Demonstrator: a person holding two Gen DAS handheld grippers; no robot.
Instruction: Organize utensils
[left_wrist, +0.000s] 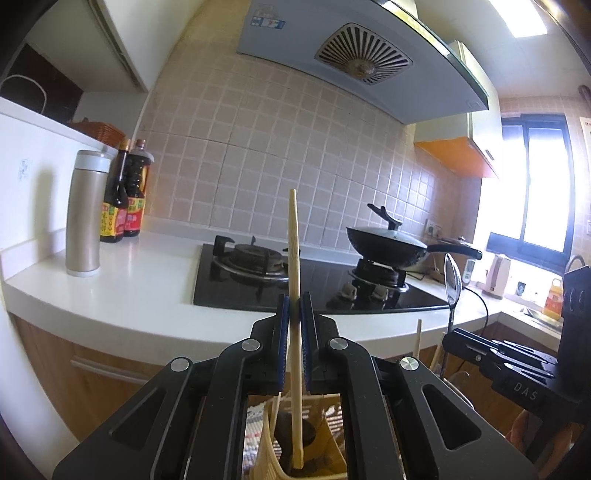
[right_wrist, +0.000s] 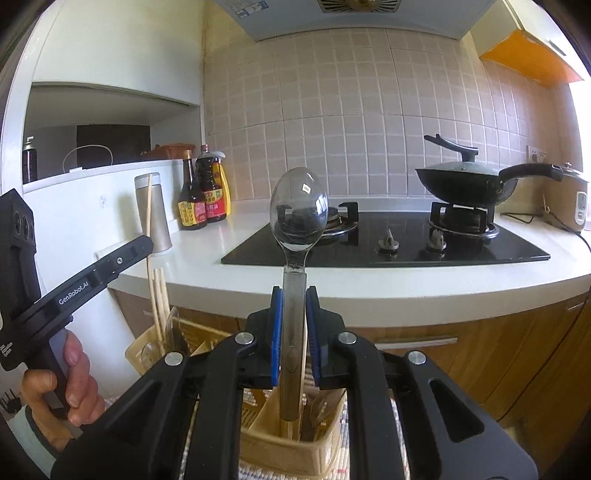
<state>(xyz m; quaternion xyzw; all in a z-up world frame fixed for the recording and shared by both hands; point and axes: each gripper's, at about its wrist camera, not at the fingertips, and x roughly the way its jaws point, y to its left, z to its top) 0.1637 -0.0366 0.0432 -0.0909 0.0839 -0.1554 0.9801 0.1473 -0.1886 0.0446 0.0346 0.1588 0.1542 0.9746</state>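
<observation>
In the left wrist view, the left tool (left_wrist: 294, 308) sits at lower centre, closed on an upright chopstick (left_wrist: 294, 266) whose lower end already reaches into the beige holder (left_wrist: 267, 448) at the bottom of the frame; to finish well, I would lower it straight and part the pads only once the tip rests on the holder's floor (a tilted release could tip it out). In the right wrist view, the right tool (right_wrist: 294, 325) at lower centre grips a spoon (right_wrist: 298, 210) by its handle, bowl up, handle end down inside a holder (right_wrist: 275, 439) compartment beside other chopsticks; keep it vertical and clear of them before letting go.
</observation>
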